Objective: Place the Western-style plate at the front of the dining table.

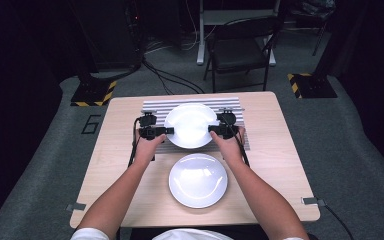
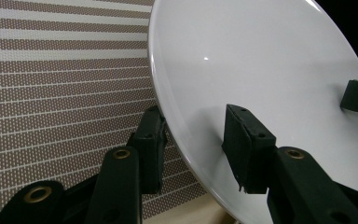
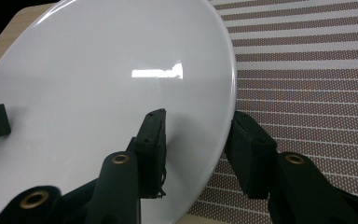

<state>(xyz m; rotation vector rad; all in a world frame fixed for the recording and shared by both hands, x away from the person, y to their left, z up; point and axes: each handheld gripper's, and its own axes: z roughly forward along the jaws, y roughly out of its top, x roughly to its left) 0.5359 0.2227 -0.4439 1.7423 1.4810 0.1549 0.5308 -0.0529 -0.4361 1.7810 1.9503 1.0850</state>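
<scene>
A: Item one?
B: Far white plate (image 1: 191, 125), over the striped mat (image 1: 155, 106) on the worktop (image 1: 280, 150). Left gripper (image 1: 169, 131) fingers (image 2: 150, 149) pinch its left rim; right gripper (image 1: 212, 128) fingers (image 3: 150, 144) pinch its right rim.
A: Item two?
B: Near white plate (image 1: 198, 180), on bare worktop, just in front of the mat.

High view overlooks table (image 1: 130, 200); tool views closely share the plate (image 2: 261, 70).

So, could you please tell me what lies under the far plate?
A striped mat lies under the far plate, which the left gripper and right gripper straddle at opposite rims. The mat's middle is covered.
</scene>
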